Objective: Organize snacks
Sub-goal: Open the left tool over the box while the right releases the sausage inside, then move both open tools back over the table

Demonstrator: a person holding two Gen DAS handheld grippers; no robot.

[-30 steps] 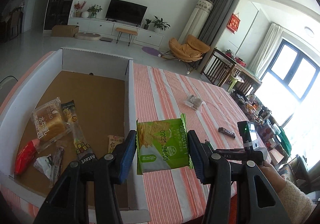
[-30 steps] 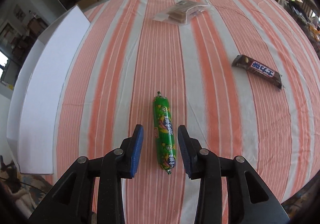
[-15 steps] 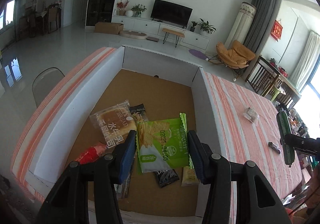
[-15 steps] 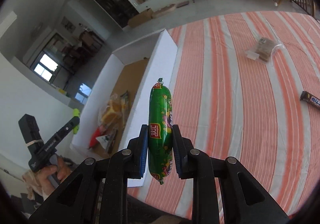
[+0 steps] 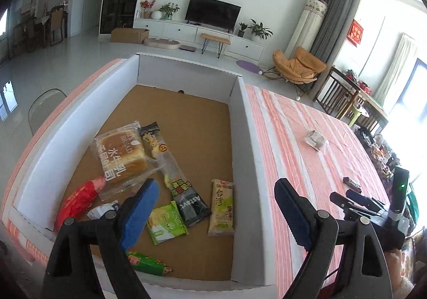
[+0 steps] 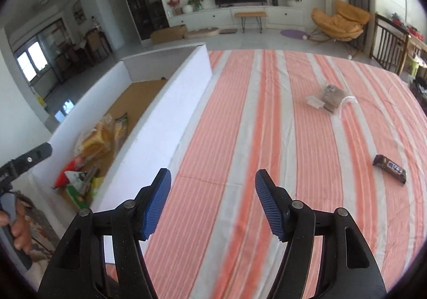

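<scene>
Left gripper (image 5: 216, 208): jaws had just been opening and stood wide apart, nothing between them, poised above the near end of the white box (image 5: 246, 139); green cracker packet (image 5: 166, 222) lay flat on the box's brown floor directly below the left jaw, released; green sausage stick (image 5: 148, 263) lay at the box's near wall, partly hidden behind the left gripper's frame. Right gripper (image 6: 212, 200): jaws likewise had just been opening, empty, hovering over the striped tablecloth (image 6: 240, 139) just beside the box's right wall. Other contents of the box: bread loaf packet (image 5: 120, 155) toward the left wall; long dark-and-clear packet (image 5: 173, 173) lying against it; red packet (image 5: 80, 197) at the near left corner; pale yellow packet (image 5: 222, 207) nearest the right wall. Outside the box, on the cloth: chocolate bar (image 6: 389, 168), well to the right of the box; clear bag of brown biscuits (image 6: 331, 99), further from the box's near end and also well apart from it. Step in hand, by judgement: the drop of two items into the box was complete, both tongs free. Next move, by judgement: each gripper to swing away from the box toward one of the two remaining items; the chocolate bar calls for jaws aligned across its narrow width; the clear bag, loose and crinkly, calls for a pinch on the biscuits rather than on slack film.
</scene>
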